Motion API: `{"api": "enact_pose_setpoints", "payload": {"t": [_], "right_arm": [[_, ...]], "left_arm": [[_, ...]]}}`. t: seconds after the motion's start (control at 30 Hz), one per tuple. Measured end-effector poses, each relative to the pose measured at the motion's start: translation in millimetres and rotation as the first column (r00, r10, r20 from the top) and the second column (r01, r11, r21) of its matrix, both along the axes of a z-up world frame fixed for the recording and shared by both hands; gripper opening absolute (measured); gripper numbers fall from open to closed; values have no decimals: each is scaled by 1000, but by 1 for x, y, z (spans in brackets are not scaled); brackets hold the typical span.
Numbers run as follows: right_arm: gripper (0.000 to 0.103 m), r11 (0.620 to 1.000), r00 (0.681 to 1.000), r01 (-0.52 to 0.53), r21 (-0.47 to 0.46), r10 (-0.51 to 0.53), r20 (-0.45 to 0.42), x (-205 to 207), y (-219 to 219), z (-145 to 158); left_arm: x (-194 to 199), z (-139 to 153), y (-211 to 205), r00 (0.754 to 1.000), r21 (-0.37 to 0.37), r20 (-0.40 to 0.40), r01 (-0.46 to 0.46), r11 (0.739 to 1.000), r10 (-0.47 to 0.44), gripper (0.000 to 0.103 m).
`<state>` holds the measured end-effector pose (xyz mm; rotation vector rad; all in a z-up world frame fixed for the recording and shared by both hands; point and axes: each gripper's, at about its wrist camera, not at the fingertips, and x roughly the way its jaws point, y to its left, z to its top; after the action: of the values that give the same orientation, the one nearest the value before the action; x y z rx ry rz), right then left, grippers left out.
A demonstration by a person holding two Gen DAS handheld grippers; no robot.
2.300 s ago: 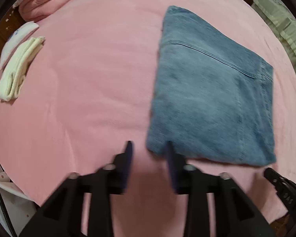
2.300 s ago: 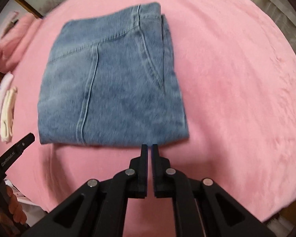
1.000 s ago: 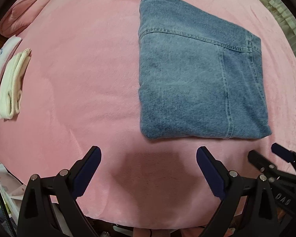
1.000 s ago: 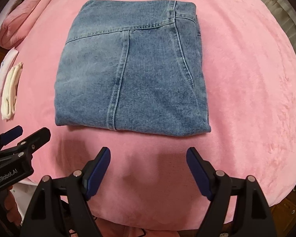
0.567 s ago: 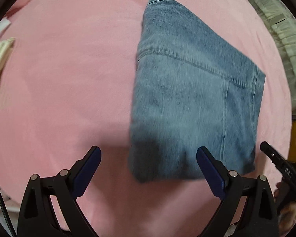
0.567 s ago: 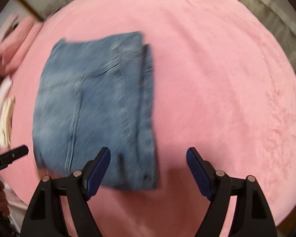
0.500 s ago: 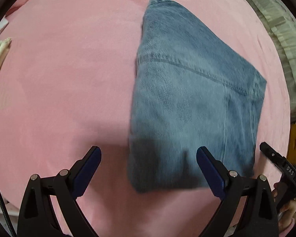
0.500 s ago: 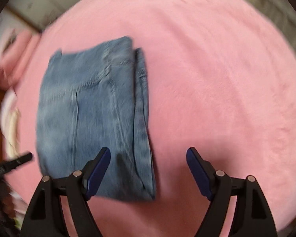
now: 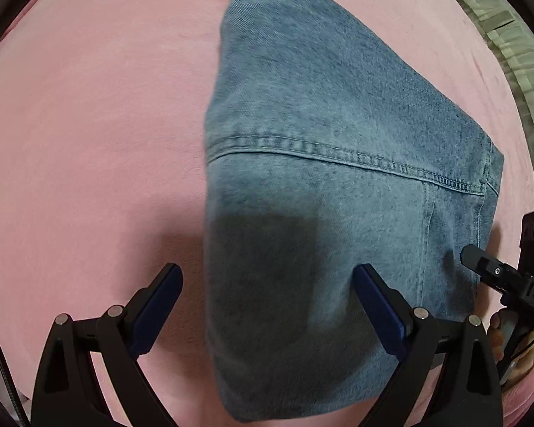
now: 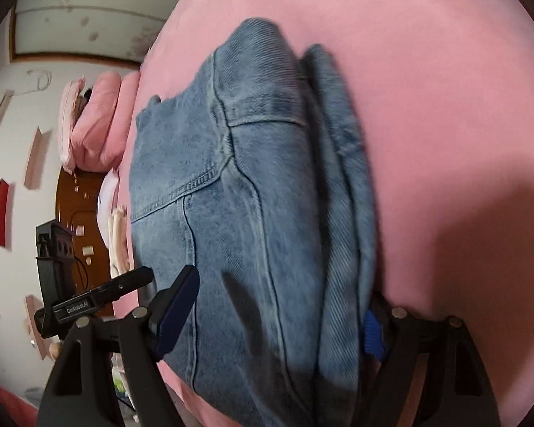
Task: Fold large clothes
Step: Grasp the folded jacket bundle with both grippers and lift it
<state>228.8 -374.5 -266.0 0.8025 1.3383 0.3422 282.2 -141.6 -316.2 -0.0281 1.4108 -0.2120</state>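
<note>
Left gripper is spread wide, pointing steeply down, nothing pinched — its navy pads straddle the near left corner of the folded jeans, one finger over bare pink blanket, the other over denim. Its shadow falls dark across that corner.

Right gripper stands wide too, jaws bracketing the stacked right edge of the jeans; the left pad sits over the top layer, the right pad shows just beside the fold edge on the blanket. Whether either pad presses the cloth, I cannot tell.

The jeans lie folded in a thick rectangle on the blanket, seams up. Beyond, a pink pillow — and a wooden headboard against the wall.
</note>
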Motion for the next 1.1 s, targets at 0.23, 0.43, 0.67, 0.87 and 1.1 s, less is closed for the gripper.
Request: {"api": "enact_pose_setpoints", "payload": {"t": [0.23, 0.43, 0.67, 0.87, 1.1], "right_arm": [[60, 1000, 1000, 22, -8, -22, 5, 9, 1, -4], [34, 998, 999, 54, 20, -54, -1, 3, -12, -7], [18, 997, 998, 30, -64, -27, 52, -2, 3, 25], [16, 989, 994, 32, -143, -16, 107, -12, 29, 60], [15, 957, 984, 33, -289, 20, 176, -54, 64, 106]], "left_arm": [[17, -12, -1, 1000, -73, -2, -16, 997, 16, 97], [21, -21, 0, 997, -68, 47, -53, 996, 56, 93], [7, -9, -6, 987, 11, 104, -122, 992, 120, 64], [-16, -1, -13, 976, 57, 174, -144, 988, 132, 45], [-54, -3, 8, 986, -36, 113, -122, 992, 125, 38]]}}
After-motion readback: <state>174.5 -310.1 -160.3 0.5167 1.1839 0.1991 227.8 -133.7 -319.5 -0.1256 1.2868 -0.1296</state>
